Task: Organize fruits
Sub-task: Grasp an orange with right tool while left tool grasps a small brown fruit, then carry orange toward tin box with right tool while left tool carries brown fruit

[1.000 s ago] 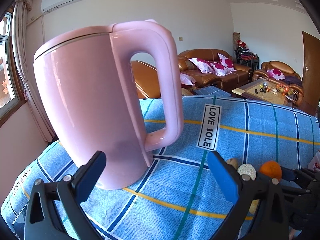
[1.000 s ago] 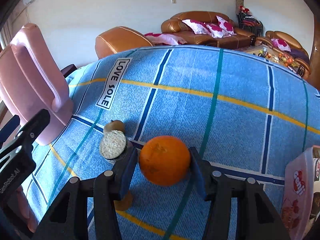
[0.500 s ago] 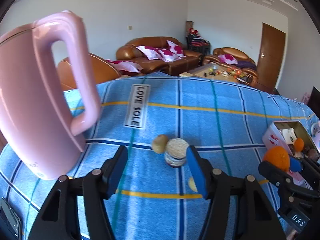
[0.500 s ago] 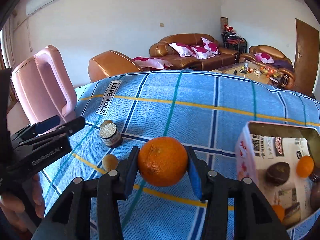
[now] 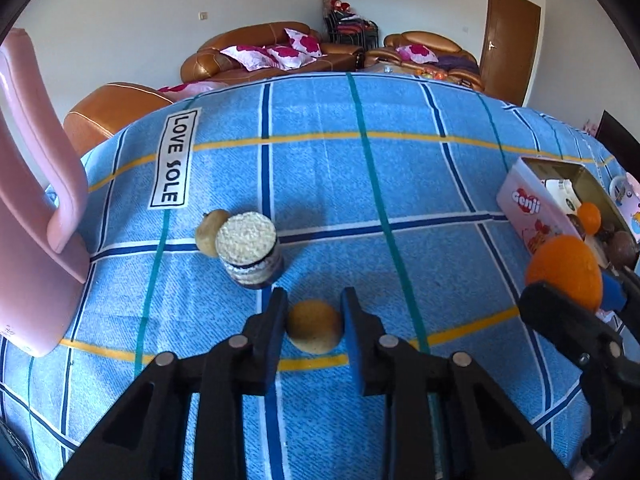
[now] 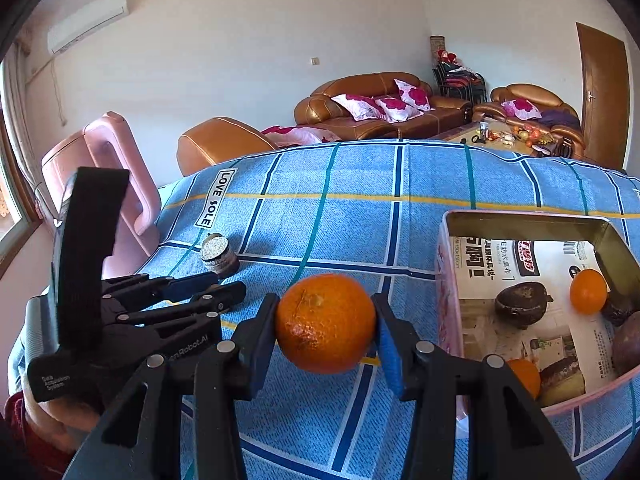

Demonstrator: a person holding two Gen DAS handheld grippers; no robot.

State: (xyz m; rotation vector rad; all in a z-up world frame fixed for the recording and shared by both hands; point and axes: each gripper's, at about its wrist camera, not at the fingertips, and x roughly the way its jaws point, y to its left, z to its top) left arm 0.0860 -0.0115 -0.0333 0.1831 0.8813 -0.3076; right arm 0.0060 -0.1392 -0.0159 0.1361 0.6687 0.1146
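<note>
My left gripper is shut on a small tan round fruit that rests on the blue checked cloth. A second tan fruit lies further back, touching a small jar. My right gripper is shut on a large orange, held above the cloth just left of the pink tin box. The tin holds small oranges and dark fruits. From the left wrist view the held orange hangs in front of the tin.
A tall pink kettle stands at the cloth's left edge. The jar has a crusty white lid and sits just beyond my left fingertips. The left gripper lies low at the left of the right wrist view. Sofas and a door stand behind.
My left gripper swung right, away from the kettle, dropped toward the cloth and closed on the tan fruit. My right gripper carried the orange right, up beside the tin.
</note>
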